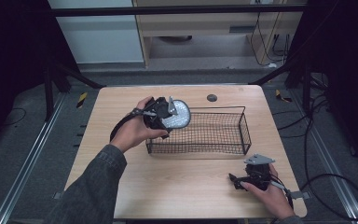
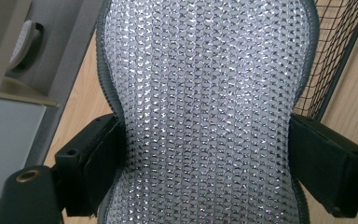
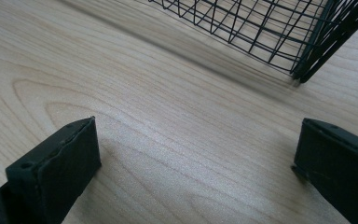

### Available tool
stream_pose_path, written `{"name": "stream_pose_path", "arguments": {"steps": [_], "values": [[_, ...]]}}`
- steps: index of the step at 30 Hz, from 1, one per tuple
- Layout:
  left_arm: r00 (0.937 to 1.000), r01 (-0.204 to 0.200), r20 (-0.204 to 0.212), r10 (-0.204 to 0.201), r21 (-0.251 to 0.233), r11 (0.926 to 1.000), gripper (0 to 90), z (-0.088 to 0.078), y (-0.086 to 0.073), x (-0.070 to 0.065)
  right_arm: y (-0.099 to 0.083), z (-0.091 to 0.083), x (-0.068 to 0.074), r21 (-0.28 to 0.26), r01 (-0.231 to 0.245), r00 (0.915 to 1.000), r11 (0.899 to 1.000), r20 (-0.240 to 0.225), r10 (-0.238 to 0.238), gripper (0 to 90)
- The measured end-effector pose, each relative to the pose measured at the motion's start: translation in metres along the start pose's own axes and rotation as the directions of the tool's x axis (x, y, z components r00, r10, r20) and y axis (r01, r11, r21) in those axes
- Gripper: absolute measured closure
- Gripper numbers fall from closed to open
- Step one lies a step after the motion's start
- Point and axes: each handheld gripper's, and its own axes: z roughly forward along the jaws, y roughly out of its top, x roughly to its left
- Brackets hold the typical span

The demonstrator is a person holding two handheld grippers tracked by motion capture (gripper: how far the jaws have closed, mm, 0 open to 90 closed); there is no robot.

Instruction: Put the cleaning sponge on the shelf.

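Nearest, the right gripper is resting on the pale wooden worktop with fingers spread, while the left gripper is pinching a silvery mesh-covered, grey-edged insole over the black wire basket, probably needing lowering, then release.

I see grey carpet around a pale wooden table — a light wood cabinet behind, dark curtains at the sides.
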Motion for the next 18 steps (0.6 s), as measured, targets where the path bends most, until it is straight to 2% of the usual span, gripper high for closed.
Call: {"name": "stream_pose_path", "arguments": {"steps": [6, 10, 14, 15, 18], "values": [[0.9996, -0.022, 0.018, 0.022, 0.008, 0.9997, 13.7, 0.011, 0.007, -0.003, 0.000, 0.000, 0.000, 0.003, 0.003, 1.0000, 1.000, 0.000, -0.003, 0.3], [0.9992, -0.039, 0.006, 0.039, 0.002, 0.9992, 13.8, 0.018, 0.011, -0.005, 0.000, 0.001, -0.001, -0.001, 0.009, 1.0000, 1.000, -0.001, -0.009, 0.3], [0.9993, -0.036, 0.010, 0.036, -0.011, 0.9993, 13.9, 0.021, 0.016, -0.006, 0.001, 0.000, -0.001, 0.001, 0.002, 1.0000, 1.000, -0.004, -0.002, 0.3], [0.9992, -0.033, 0.024, 0.033, -0.007, 0.9994, 14.1, 0.026, 0.017, -0.007, 0.001, 0.001, -0.001, 0.000, 0.006, 1.0000, 1.000, -0.003, -0.006, 0.3], [0.9987, -0.044, 0.024, 0.044, 0.002, 0.9990, 14.2, 0.029, 0.016, -0.007, 0.001, 0.001, -0.001, 0.002, 0.008, 1.0000, 1.000, -0.002, -0.008, 0.3]]}}
